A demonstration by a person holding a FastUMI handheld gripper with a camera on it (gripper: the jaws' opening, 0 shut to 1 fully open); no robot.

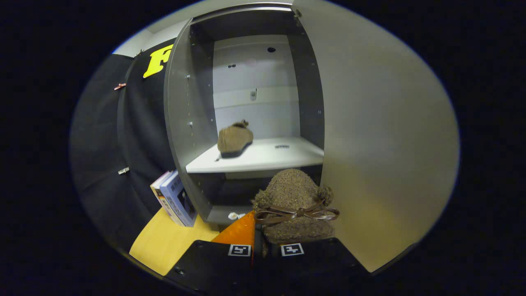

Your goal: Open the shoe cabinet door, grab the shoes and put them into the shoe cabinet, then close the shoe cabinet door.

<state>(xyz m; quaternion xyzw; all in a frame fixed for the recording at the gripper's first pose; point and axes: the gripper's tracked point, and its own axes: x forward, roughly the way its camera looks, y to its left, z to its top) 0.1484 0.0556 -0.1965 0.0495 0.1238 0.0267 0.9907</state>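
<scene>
- Shoe cabinet door point(382, 135): pale, swung fully open, seen edge-on to the right of the opening and reaching down beside the held slipper.
- Shoe cabinet point(193, 123): grey carcass, upright, interior exposed; a row of small holes is seen on the left inner wall, and a pale back panel behind.
- Shelf point(263, 158): light-coloured board inside the cabinet, with a darker compartment below it.
- Worktop point(168, 242): yellow wood surface on which the cabinet stands, visible to the left of the fingers.
- Held slipper point(294, 197): brown, fuzzy, with a brown ribbon bow point(298, 213) across its front; it is carried just ahead of the fingers, in front of the lower compartment and below the shelf edge.
- Gripper point(266, 246): fingers drawn close together and pinching the near end of the held slipper; an orange wedge is seen at the left finger.
- Second slipper point(234, 139): brown and fuzzy like the held one, resting on the left part of the shelf, near the left inner wall.
- Books point(174, 199): two or three, leaning against the outer left side of the cabinet, standing on the worktop.
</scene>
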